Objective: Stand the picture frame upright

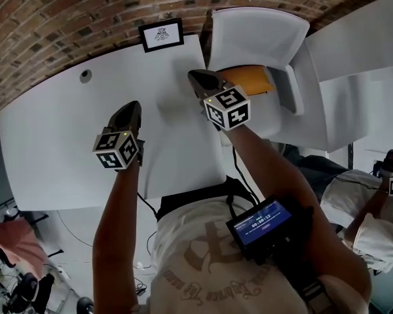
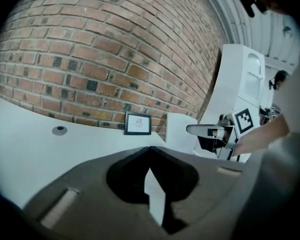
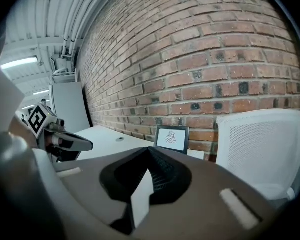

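A small black picture frame (image 1: pixel 161 34) with a white print stands upright at the far edge of the white table (image 1: pixel 46 136), against the brick wall; it also shows in the left gripper view as the frame (image 2: pixel 137 123) and in the right gripper view as the frame (image 3: pixel 172 139). My left gripper (image 1: pixel 132 107) hovers over the table's middle, well short of the frame, jaws shut with nothing between them. My right gripper (image 1: pixel 198 77) is over the table's right edge, below and right of the frame, also shut and holding nothing.
A white mesh chair (image 1: pixel 259 34) with an orange-brown cushion (image 1: pixel 252 80) stands right of the table. A round cable hole (image 1: pixel 85 76) sits in the tabletop at the far left. The brick wall (image 1: pixel 65 12) runs behind the table. Another person sits at the right edge.
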`<state>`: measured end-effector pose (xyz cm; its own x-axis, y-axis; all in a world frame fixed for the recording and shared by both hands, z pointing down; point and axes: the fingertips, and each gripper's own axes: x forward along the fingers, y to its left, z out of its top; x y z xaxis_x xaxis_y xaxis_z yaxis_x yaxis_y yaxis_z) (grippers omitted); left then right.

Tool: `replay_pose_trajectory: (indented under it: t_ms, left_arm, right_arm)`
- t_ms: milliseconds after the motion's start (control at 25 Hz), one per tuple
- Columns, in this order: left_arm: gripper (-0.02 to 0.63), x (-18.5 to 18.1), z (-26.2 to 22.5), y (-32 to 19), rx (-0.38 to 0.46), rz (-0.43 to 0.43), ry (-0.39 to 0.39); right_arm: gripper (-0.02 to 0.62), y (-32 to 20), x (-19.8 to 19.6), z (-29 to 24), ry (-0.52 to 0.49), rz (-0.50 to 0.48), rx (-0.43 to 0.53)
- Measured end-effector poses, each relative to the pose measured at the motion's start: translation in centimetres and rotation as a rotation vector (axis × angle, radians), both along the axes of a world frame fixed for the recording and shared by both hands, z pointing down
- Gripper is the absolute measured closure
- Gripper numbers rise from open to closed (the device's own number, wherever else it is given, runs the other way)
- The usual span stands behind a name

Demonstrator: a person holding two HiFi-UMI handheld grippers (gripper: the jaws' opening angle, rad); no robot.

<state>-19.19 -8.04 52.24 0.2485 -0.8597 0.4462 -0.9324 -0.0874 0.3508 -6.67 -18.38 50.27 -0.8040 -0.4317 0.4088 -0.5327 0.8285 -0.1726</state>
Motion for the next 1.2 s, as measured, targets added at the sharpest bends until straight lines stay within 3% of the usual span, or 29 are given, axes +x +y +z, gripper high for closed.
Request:
replay_pose_trajectory:
  t_ms: [800,1200]
  left_arm:
    - [0.601,5.3,-2.4,9.9,0.032,0.12,-0.009]
    - [0.603,6.8,-3.3,12.8,0.051,0.142,0.042]
  right_arm:
    - [0.589,10.6,5.7,-4.3,-0.028,-0.002,0.074]
    - [0.589,14.5,7.1,-4.3,-0.038,0.012,0.073]
